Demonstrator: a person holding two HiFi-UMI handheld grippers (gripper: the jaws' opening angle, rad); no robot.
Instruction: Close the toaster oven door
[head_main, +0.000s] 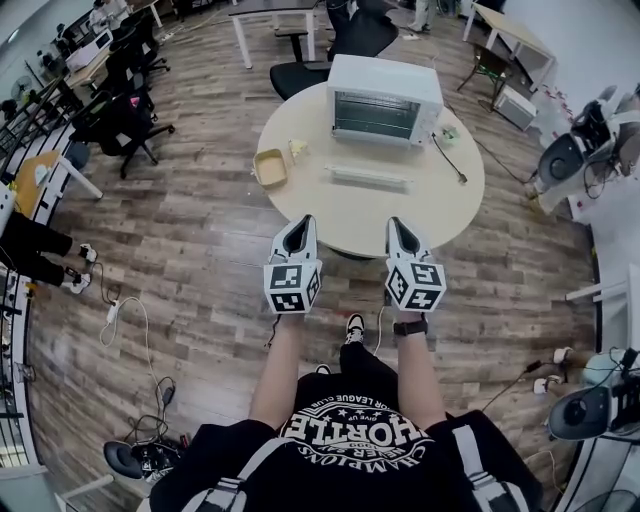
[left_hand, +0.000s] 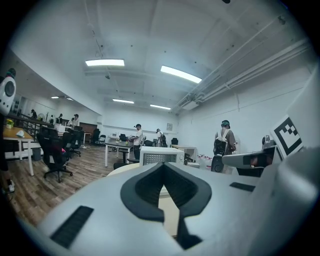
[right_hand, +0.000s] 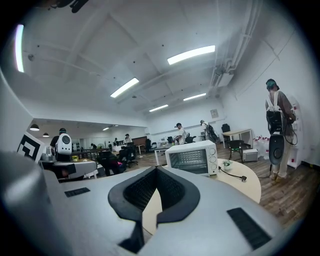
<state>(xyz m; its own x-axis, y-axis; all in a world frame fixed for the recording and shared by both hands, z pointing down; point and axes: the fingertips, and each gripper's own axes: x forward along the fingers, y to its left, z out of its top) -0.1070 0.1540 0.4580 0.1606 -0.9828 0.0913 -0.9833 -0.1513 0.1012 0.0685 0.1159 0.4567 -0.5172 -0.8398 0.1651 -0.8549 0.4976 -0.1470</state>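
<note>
A white toaster oven (head_main: 385, 100) stands at the far side of a round cream table (head_main: 340, 215). Its door seems to be folded down toward me, with the white handle bar (head_main: 368, 178) lying out in front. My left gripper (head_main: 300, 222) and right gripper (head_main: 400, 225) are side by side over the table's near edge, well short of the oven, and both point at it. Both are shut with nothing between the jaws. The oven (left_hand: 159, 156) shows just above the closed tips of the left gripper (left_hand: 164, 167). In the right gripper view the oven (right_hand: 192, 157) sits up and to the right of the right gripper (right_hand: 156, 170).
A shallow tan dish (head_main: 269, 167) lies left of the oven on the table, and a black cable (head_main: 450, 160) with a small cup (head_main: 448, 132) lies to its right. Office chairs (head_main: 125, 120) stand at the left. Machines on stands (head_main: 575, 150) and a person (right_hand: 277, 125) are at the right.
</note>
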